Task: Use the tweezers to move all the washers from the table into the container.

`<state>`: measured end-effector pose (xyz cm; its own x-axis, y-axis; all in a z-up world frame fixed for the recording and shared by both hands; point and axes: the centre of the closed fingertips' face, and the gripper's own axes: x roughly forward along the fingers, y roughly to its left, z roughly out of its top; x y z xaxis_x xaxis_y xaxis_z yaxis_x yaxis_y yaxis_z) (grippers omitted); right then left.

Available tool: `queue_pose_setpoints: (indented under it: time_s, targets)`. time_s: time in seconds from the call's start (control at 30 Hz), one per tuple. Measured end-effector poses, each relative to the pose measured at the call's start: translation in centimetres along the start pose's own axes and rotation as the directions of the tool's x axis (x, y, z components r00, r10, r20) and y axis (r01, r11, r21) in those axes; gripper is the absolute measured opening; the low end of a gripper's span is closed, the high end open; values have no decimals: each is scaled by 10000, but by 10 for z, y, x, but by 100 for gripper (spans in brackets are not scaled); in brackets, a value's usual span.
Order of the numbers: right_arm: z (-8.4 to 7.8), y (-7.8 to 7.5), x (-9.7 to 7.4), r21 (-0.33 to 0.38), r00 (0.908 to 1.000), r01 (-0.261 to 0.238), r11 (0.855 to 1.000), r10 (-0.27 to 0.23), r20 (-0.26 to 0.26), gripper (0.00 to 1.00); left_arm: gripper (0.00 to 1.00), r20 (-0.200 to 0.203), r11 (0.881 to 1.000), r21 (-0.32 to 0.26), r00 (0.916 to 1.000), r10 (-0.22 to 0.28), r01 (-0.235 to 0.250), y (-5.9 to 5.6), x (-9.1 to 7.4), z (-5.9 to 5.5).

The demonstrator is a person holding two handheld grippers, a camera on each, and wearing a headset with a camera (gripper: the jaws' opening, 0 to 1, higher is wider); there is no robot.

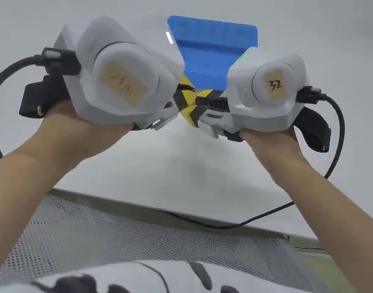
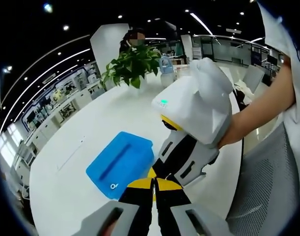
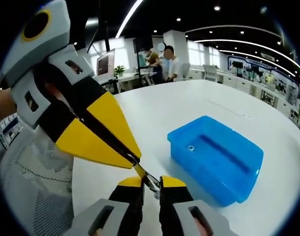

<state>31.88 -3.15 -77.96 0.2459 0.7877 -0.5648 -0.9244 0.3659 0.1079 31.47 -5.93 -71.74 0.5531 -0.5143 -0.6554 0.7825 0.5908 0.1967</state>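
Note:
Both grippers are held up together over the white table (image 1: 174, 165). My left gripper (image 1: 187, 105) is shut on the thin metal tweezers (image 3: 146, 176), which run as a dark strip between its yellow jaws (image 3: 134, 158). The tweezers' silver end lies between the yellow tips of my right gripper (image 3: 151, 186), which look shut on it. In the left gripper view, the left gripper (image 2: 153, 186) meets the right gripper (image 2: 158, 169) tip to tip. Beyond them stands the blue container (image 1: 213, 43) (image 2: 121, 164) (image 3: 216, 162), with one small washer (image 3: 191, 147) on its floor.
A grey mesh surface (image 1: 113, 238) lies just below the table's near edge, with a black cable (image 1: 235, 223) trailing over it. A potted plant (image 2: 132, 64) stands at the far side of the table. People (image 3: 167, 61) are at desks in the background.

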Motion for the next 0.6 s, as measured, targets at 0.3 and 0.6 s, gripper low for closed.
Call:
queue_pose_setpoints:
  time_s: [0.3, 0.6]
  targets:
    - [4, 7, -2, -766, 9999, -12, 9971, 2, -136, 5, 0, -55, 9983, 363, 9989, -459, 461, -5, -1, 5]
    - [26, 8, -13, -1629, 9999, 159, 9865, -162, -7, 4, 0, 195, 9963, 737, 9988, -454, 438, -4, -19, 23]
